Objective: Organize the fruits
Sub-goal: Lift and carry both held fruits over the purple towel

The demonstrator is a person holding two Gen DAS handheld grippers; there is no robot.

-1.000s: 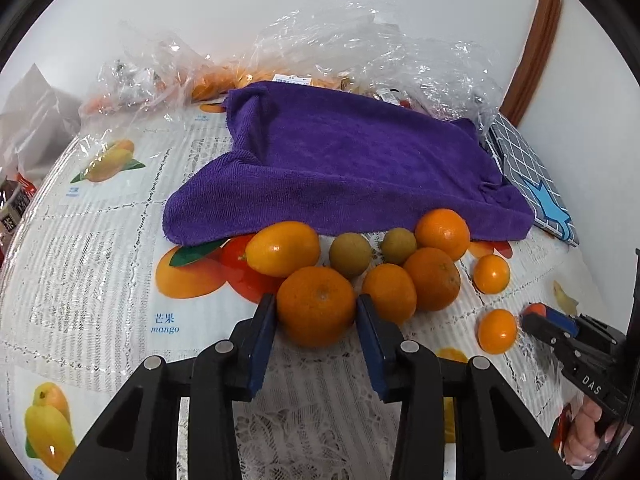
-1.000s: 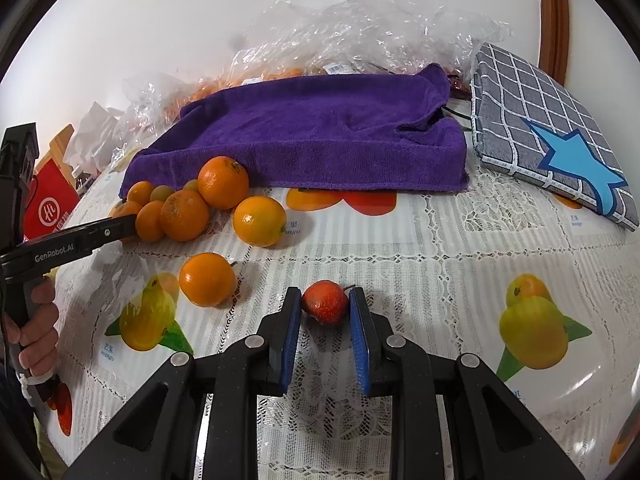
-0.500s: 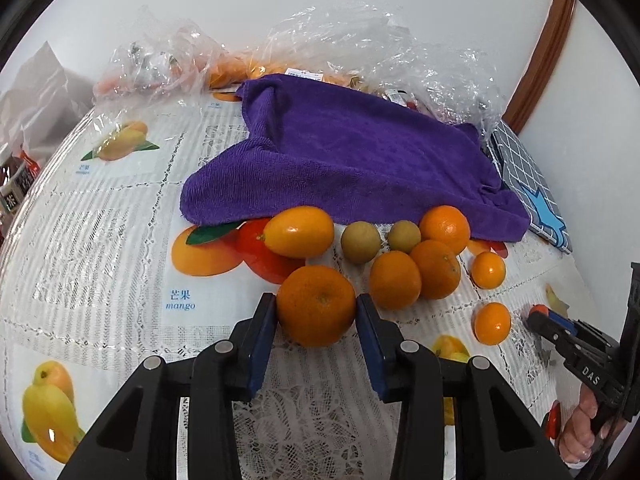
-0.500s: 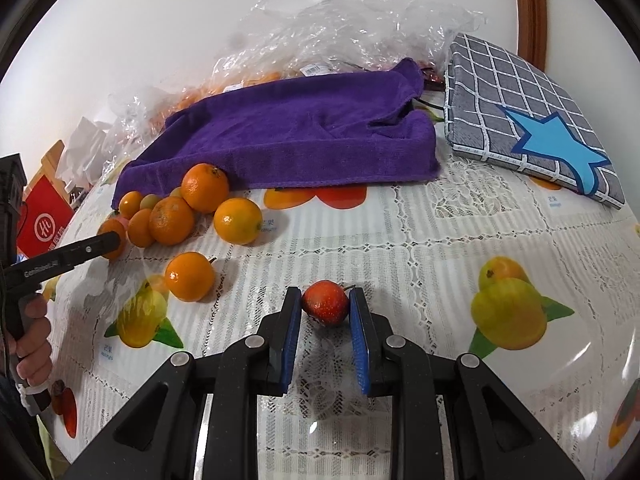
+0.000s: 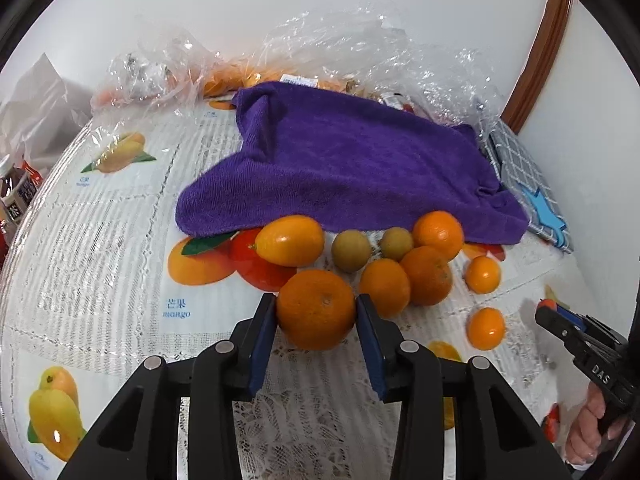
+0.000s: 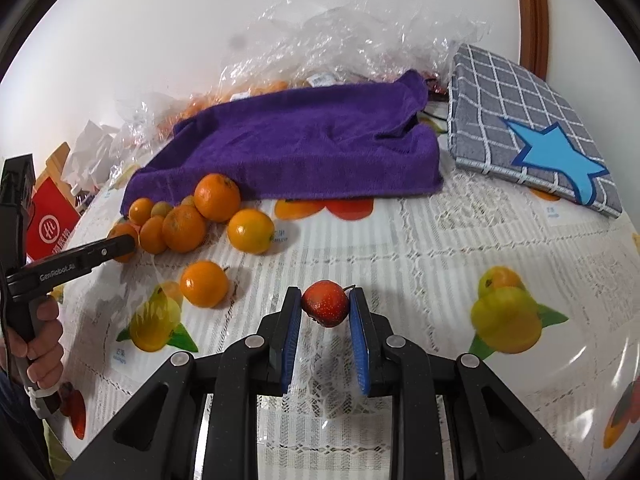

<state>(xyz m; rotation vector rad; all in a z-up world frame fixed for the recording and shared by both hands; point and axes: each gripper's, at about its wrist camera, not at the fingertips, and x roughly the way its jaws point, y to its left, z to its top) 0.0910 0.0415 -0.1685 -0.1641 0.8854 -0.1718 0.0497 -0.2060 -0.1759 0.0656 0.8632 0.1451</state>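
My left gripper (image 5: 316, 303) is shut on a round orange (image 5: 316, 312) just in front of a pile of oranges (image 5: 426, 276). The pile lies along the purple towel's (image 5: 352, 168) near edge. It also holds an oval yellow-orange fruit (image 5: 290, 240) and two small greenish-brown fruits (image 5: 351, 250). Two small oranges (image 5: 483, 274) lie apart to the right. My right gripper (image 6: 325, 296) is shut on a small red fruit (image 6: 325, 307) over the tablecloth's middle. The left gripper (image 6: 120, 246) also shows at the pile's left in the right wrist view.
Crumpled clear plastic bags (image 5: 360, 56) holding more fruit sit behind the towel by the wall. A grey checked cloth with a blue star (image 6: 532, 128) lies at the back right. A red box (image 6: 52, 224) stands at the left edge. The tablecloth (image 6: 440, 248) carries printed fruit.
Both grippers keep hold of their fruit. The views have shifted only slightly, and the loose fruits lie where they were.
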